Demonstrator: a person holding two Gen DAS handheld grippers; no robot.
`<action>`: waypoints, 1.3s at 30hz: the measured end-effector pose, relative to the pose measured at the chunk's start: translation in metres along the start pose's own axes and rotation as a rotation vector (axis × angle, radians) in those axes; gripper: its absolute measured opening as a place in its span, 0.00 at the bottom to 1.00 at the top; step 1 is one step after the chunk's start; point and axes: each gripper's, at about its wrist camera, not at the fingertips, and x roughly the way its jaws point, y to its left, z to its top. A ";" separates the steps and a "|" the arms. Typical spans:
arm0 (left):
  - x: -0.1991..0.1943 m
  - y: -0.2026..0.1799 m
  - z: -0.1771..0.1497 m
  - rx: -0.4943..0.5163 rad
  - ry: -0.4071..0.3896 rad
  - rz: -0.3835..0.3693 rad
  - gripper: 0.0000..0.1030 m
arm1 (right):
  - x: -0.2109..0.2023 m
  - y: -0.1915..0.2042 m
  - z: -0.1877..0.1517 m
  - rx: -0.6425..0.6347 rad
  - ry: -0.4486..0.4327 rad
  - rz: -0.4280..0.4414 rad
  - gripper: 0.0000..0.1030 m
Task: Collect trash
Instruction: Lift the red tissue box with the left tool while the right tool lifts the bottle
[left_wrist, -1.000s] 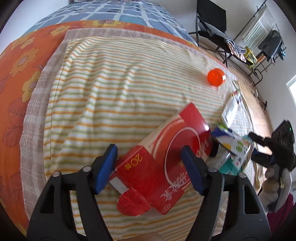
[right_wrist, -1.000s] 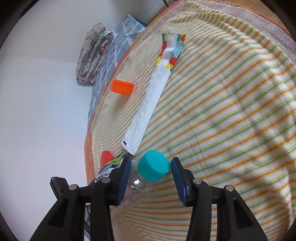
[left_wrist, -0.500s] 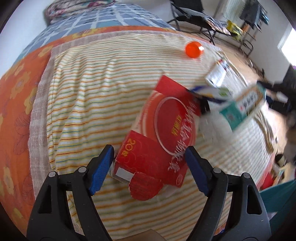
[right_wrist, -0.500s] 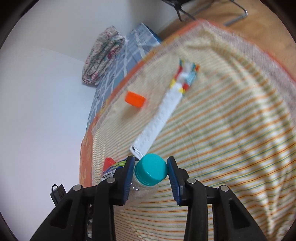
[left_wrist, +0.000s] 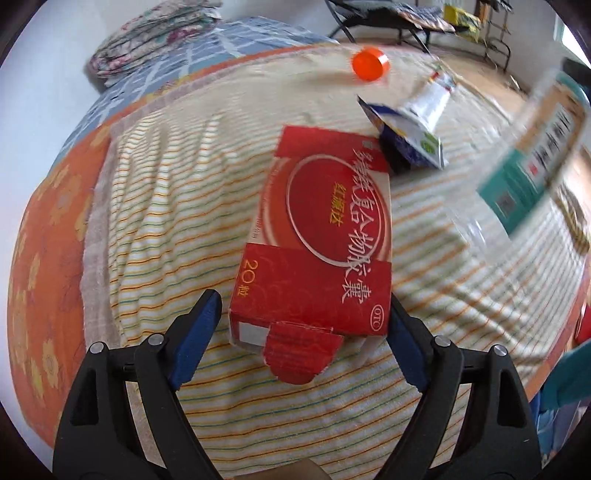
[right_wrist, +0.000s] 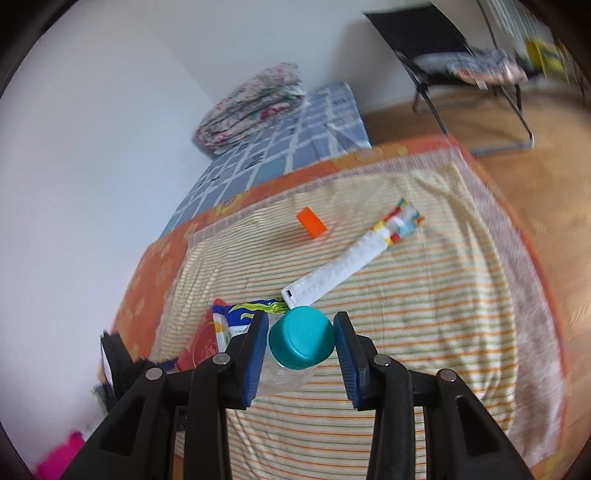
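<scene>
Trash scattered on a striped bedspread (left_wrist: 280, 417), with two handheld grippers working over it.

One clear plastic bottle (right_wrist: 284, 376) with a teal cap (right_wrist: 301, 338) is clamped at its neck between the narrow jaws of the right gripper (right_wrist: 301, 354), lifted above the bed. One red medicine box (left_wrist: 321, 254) lies flat between the blue fingers (left_wrist: 195, 339) of the left gripper (left_wrist: 306, 343), whose jaws are opening wide and angled downward. Beyond lie one orange cap (left_wrist: 370, 64), one long white wrapper (right_wrist: 351, 258) and one blue-and-white packet (left_wrist: 410, 136).
</scene>
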 end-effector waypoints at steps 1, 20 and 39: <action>-0.003 0.002 0.001 -0.018 -0.011 -0.005 0.82 | -0.006 0.007 -0.001 -0.038 -0.012 -0.006 0.36; -0.086 0.016 0.005 -0.057 -0.180 -0.035 0.77 | -0.056 0.058 -0.021 -0.273 -0.111 -0.075 0.36; -0.060 -0.006 0.007 -0.006 -0.144 -0.044 0.81 | -0.053 0.056 -0.025 -0.271 -0.091 -0.072 0.36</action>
